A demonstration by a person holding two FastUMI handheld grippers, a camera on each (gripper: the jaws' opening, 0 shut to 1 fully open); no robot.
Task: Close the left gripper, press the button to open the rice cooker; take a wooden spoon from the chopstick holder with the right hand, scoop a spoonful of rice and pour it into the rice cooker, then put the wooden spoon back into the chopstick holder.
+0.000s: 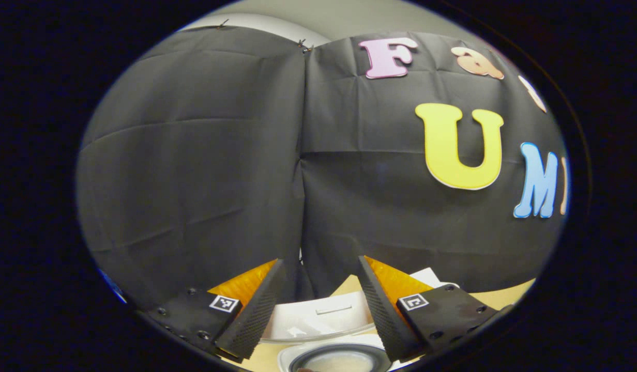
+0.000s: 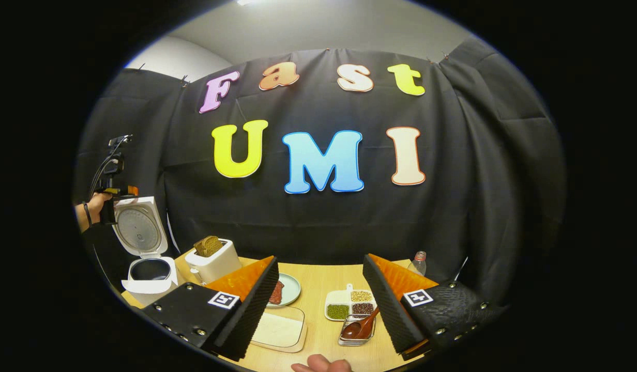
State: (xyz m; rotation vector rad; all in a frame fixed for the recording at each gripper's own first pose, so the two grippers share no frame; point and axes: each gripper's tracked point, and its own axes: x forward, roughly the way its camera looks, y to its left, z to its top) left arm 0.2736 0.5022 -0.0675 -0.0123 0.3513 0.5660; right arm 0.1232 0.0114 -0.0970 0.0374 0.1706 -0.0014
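Right gripper view shows the rice cooker (image 2: 145, 248) at far left with lid raised; the right gripper (image 2: 318, 289), jaws apart and empty, faces the wooden spoon (image 2: 361, 326); the left gripper (image 1: 318, 294) is open too, so scooping remains.

Black cloth (image 2: 318, 227) hangs as the booth's wall behind the far edge of a pale wooden tabletop (image 2: 318, 289), creased in broad folds and pinned along its top (small clips show at the seams). Above the cloth a plain light wall (image 2: 318, 26) rises, with a bright patch of light (image 2: 248, 2) at the very top in the right gripper view.
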